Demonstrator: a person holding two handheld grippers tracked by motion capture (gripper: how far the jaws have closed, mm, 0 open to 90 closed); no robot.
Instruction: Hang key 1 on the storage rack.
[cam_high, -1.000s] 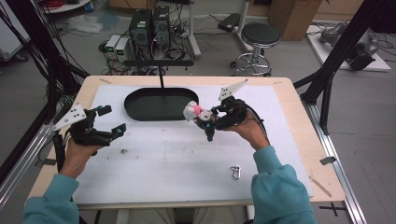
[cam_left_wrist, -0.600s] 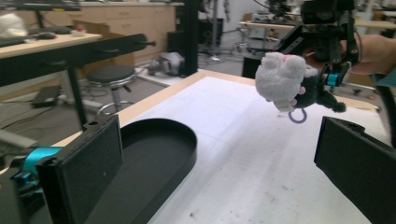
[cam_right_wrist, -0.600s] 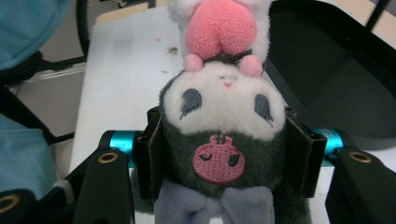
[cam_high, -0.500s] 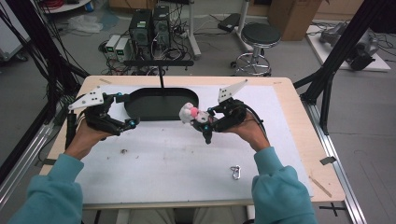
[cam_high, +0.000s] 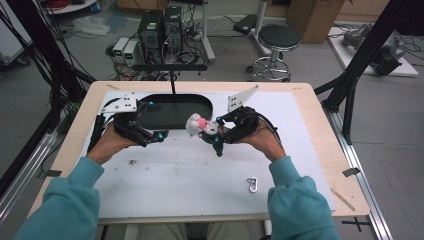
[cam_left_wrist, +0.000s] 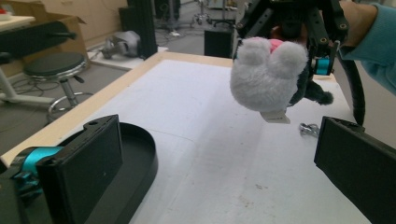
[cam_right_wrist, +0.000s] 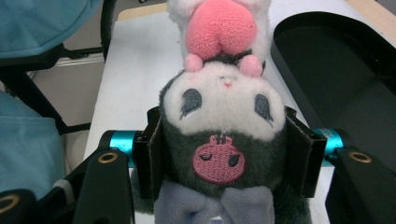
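Right gripper: you clamp the grey-and-white plush toy with pink hat by its head, above the white mat beside the black oval tray | Left gripper: jaws wide, empty, aimed at the toy, likely for a 2-handed handover.

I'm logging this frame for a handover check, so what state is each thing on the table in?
plush toy: clamped head-first between the right gripper's fingers, held off the table.
right gripper: shut on the plush toy.
left gripper: open, nothing between its fingers, aimed at the toy.
black tray: empty, flat on the table.
metal clip: lying loose on the white mat.
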